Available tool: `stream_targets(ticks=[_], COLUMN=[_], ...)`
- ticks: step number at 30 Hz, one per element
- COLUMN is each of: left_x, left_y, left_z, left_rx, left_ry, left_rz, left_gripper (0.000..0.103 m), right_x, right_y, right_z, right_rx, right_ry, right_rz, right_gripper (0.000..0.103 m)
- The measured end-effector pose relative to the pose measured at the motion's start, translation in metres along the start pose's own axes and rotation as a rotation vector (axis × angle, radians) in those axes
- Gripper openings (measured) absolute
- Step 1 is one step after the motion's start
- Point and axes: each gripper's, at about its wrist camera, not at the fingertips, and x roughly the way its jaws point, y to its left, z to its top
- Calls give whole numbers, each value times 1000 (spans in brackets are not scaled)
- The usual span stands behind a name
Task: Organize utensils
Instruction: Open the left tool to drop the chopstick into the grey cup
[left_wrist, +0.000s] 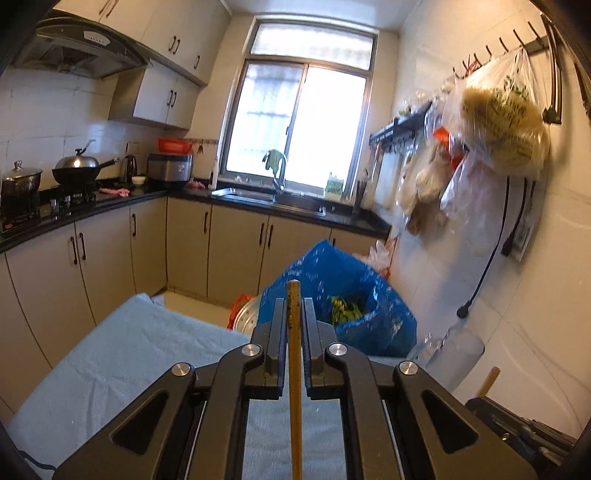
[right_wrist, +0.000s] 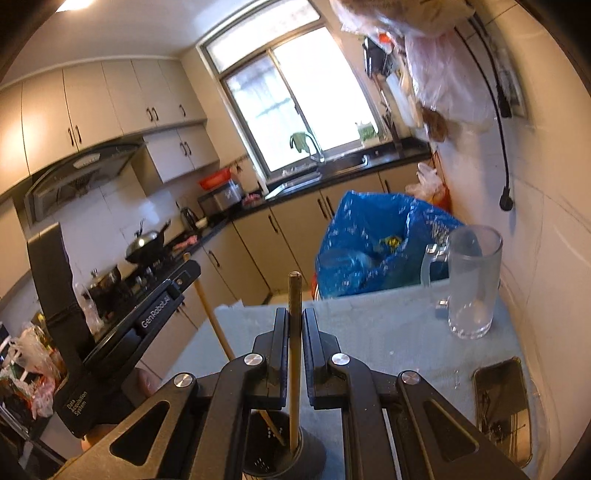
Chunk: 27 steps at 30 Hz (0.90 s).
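Observation:
My left gripper (left_wrist: 294, 308) is shut on a wooden chopstick (left_wrist: 294, 354) that stands upright between its pads above the blue cloth (left_wrist: 122, 354). My right gripper (right_wrist: 294, 317) is shut on another wooden chopstick (right_wrist: 294, 354) whose lower end sits in a black perforated utensil holder (right_wrist: 273, 450) just below the fingers. The left gripper (right_wrist: 147, 317) shows at the left of the right wrist view, holding its chopstick (right_wrist: 212, 314) slanted down into the same holder.
A glass mug (right_wrist: 474, 284) stands at the cloth's far right, also dimly seen in the left wrist view (left_wrist: 461, 347). A phone (right_wrist: 504, 406) lies at the right. A blue bag (left_wrist: 354, 295) sits beyond the table. Counters, stove and sink line the walls.

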Motion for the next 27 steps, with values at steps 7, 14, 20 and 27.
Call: stream_targets(ticks=[7,14,20,27], left_x=[-17,-68,-117,-127], left_y=[17,49,93,147], left_z=[-1,11,-17,-106], left_rx=[-59,-127,-174,-256], left_ry=[46,35,91,374], left_rz=[9,13,52,147], left_gripper=[39,51,66,67], right_x=[7,-18,-48,-39], right_y=[0,4,3,-16], right_z=[-8,-7,-33,-108], right_rx=[27,31,17,30], right_ry=[40,16,51,278], right_rz=[-11,-23,-50,-68], right_gripper=[39,48,62,62])
